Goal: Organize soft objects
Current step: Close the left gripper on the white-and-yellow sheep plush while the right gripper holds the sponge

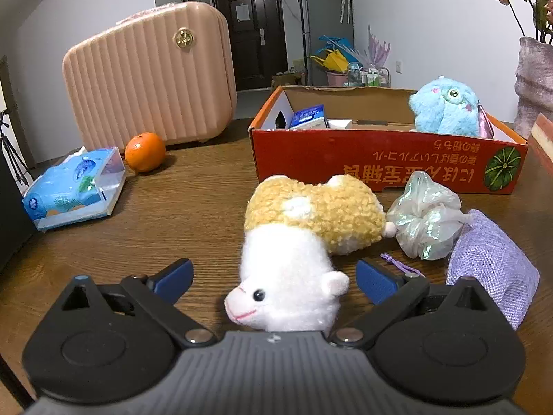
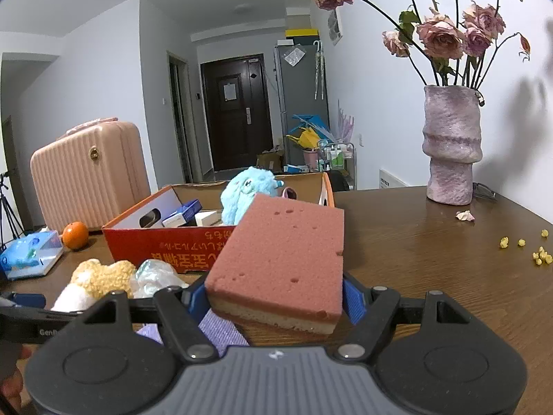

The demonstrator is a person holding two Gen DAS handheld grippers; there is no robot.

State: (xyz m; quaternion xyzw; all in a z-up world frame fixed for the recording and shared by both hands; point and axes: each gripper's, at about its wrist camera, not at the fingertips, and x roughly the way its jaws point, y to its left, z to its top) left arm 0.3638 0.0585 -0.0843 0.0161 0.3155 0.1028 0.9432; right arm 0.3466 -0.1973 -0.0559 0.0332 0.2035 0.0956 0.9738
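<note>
Our left claw (image 1: 274,278) is spread wide around the white and yellow plush sheep (image 1: 304,235), which points away toward the red cardboard box (image 1: 380,162), while our right claw (image 2: 274,297) pinches the pink sponge block (image 2: 287,252) near that box's front wall.

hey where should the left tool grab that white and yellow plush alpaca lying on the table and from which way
Probably the white neck of the plush alpaca, which already lies between the open pads of the left tool. It is narrower than the woolly yellow body and points toward the camera. Come in low along the table from the head end and close across it.
</note>
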